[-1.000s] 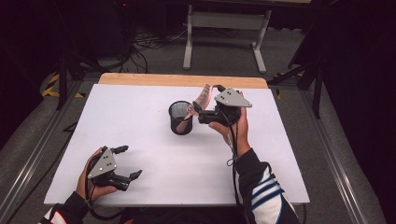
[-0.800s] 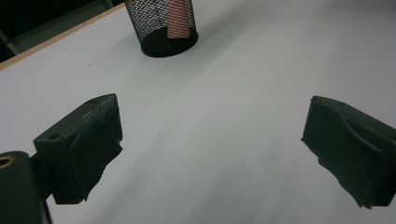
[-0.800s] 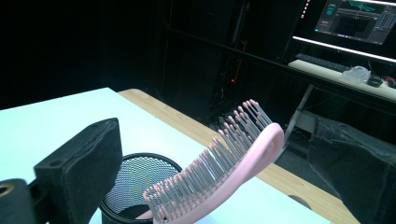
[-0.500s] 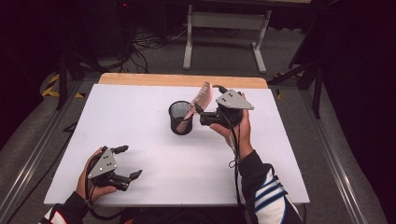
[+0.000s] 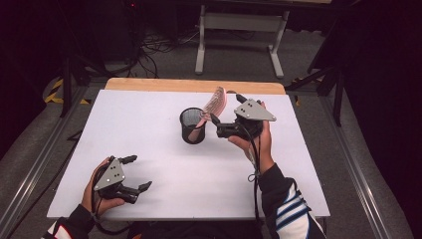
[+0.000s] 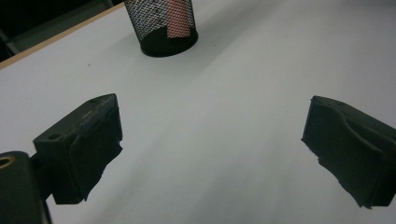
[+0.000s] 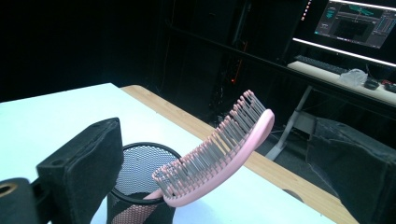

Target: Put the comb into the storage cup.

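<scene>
The left tool (image 5: 130, 173) rests low on the white table (image 5: 149, 124), well short of the black mesh cup (image 5: 192, 126) and to its left, its jaws spread wide with nothing between them. The pink hairbrush (image 5: 211, 106) stands handle-down in the cup, leaning over its right rim, bristles up. Just right of the cup, the right tool (image 5: 215, 125) has jaws wide apart on either side of the brush head, not clamping it.

one pink hairbrush (image 5: 213, 103), one black mesh cup (image 5: 192, 126), two hand-held grippers, one table (image 5: 149, 107)
</scene>
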### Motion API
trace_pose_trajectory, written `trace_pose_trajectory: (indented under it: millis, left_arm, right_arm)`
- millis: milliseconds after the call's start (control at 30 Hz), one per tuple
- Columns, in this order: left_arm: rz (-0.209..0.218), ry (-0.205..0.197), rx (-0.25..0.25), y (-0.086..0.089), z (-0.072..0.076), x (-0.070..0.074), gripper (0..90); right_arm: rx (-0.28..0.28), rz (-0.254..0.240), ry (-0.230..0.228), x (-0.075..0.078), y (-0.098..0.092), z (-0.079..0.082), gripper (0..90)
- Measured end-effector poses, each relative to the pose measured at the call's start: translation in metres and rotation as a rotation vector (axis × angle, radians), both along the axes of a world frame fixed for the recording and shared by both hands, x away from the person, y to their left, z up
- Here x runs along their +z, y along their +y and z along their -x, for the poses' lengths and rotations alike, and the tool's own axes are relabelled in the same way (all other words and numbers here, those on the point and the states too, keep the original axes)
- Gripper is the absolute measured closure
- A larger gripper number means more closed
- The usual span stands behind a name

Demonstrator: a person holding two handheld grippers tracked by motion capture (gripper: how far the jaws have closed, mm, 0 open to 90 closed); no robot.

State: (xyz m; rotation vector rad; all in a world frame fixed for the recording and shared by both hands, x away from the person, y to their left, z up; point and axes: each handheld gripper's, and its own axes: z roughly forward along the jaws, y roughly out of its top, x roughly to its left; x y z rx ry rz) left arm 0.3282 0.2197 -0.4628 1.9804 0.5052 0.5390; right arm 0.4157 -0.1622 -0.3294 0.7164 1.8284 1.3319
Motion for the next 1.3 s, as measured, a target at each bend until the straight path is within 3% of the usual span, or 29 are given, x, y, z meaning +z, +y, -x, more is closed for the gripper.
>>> trace_pose_trajectory:
  millis: [567, 700, 833, 1300]
  left_arm:
    - [-0.002, -0.004, 0.002, 0.0, 0.001, 0.001, 5.6]
    - [-0.001, -0.004, 0.004, 0.001, 0.0, 0.001, 5.6]
    - [-0.004, -0.005, 0.007, 0.0, 0.0, 0.001, 5.6]
    - [-0.003, -0.005, 0.005, 0.001, 0.0, 0.0, 5.5]
  right_arm:
    - [0.0, 0.015, -0.014, -0.007, -0.011, 0.012, 4.3]
    - [0.005, 0.045, -0.019, -0.008, -0.011, 0.016, 4.2]
    - [0.013, 0.028, -0.012, -0.013, -0.013, 0.018, 4.1]
    - [0.022, 0.04, -0.018, -0.027, -0.012, 0.03, 3.9]
